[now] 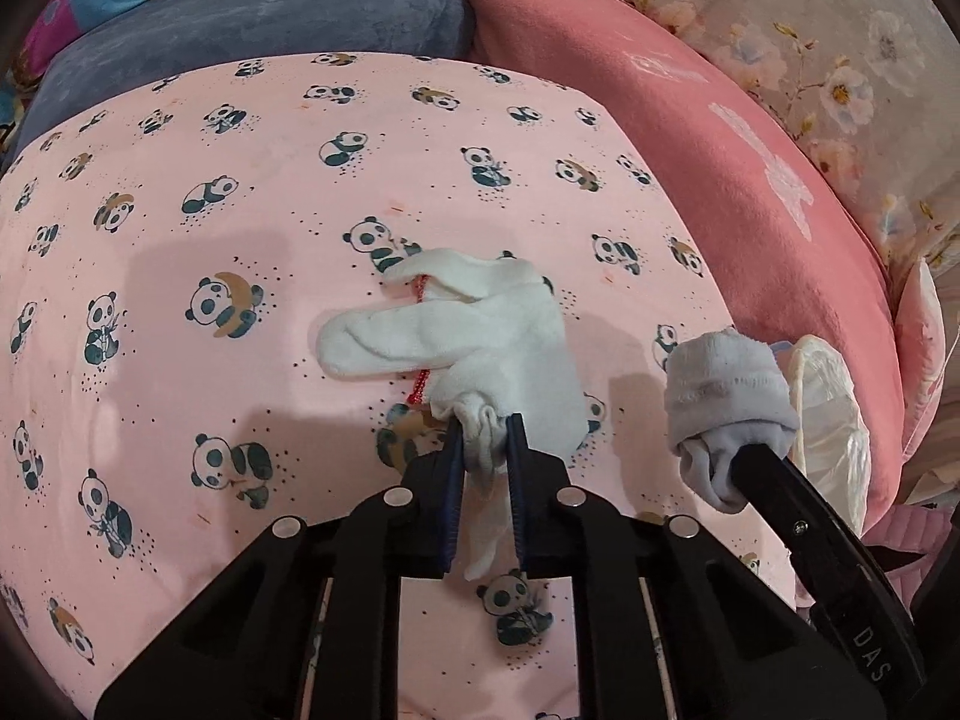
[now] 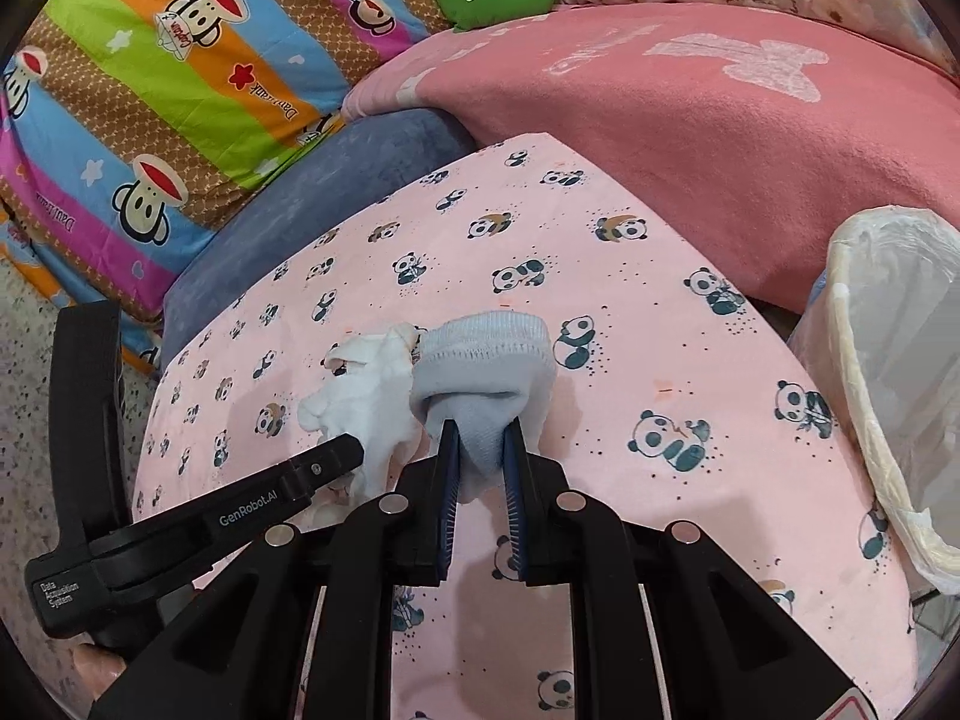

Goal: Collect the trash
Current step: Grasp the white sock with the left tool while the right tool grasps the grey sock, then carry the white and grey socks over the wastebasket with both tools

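- The white sock point(image 1: 480, 336) was pinched by a bunched edge in the left gripper point(image 1: 486, 444), jaws clamped on the fabric; most of it trailed over the panda sheet point(image 1: 240, 276).
- The grey sock point(image 2: 480, 372) was likewise clamped at a gathered fold in the right gripper point(image 2: 480, 450), its cuff pointing away from the jaws, just left of the bin.
- We judged both socks light, soft and limp: no risk of breakage, but thin folds could slip out of the pads. A hold on doubled or bunched cloth seemed safest, as here.
- The lined bin point(image 2: 888, 372) stood at the sheet's right edge, mouth apparently open; the grey sock was nearer to it than the white one.
- The pink blanket point(image 2: 690, 138) lay behind the bin, the blue cushion point(image 2: 312, 192) and striped quilt point(image 2: 156, 96) well to its left.
- Nothing lay between the socks and the bin; we noted only that the two grippers ran close together and that dangling cloth could catch the liner's rim.
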Tool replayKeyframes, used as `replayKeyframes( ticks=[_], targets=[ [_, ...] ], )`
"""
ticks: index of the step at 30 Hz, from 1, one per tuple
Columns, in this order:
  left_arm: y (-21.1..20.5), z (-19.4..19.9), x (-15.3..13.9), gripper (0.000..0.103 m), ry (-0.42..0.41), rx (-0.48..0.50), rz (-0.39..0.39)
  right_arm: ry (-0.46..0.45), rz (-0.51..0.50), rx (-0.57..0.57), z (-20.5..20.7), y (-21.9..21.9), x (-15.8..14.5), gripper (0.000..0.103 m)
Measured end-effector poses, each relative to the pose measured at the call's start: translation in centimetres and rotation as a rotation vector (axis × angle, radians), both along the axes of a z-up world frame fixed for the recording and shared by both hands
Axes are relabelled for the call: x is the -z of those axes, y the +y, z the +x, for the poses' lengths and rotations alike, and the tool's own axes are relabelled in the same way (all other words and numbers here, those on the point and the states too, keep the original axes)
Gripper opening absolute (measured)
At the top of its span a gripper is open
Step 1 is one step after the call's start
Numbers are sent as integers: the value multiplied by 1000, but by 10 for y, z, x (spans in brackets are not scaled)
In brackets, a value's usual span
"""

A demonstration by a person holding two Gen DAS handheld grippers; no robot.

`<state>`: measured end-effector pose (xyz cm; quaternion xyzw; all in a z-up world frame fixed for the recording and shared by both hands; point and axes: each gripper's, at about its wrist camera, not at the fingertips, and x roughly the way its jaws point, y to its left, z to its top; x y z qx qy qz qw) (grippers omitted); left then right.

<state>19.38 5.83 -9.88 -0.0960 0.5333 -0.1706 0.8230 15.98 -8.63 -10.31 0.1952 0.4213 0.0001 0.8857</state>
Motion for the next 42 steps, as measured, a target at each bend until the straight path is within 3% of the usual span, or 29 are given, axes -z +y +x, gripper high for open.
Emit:
replayKeyframes(
  ticks=[22, 42],
  targets=[
    [-108, -60, -76, 13, -172, 191, 38, -124, 47, 170, -88, -95, -47, 15],
    [-199, -101, -101, 14, -244, 368, 71, -179, 94, 327, -150, -187, -59, 15]
  ],
)
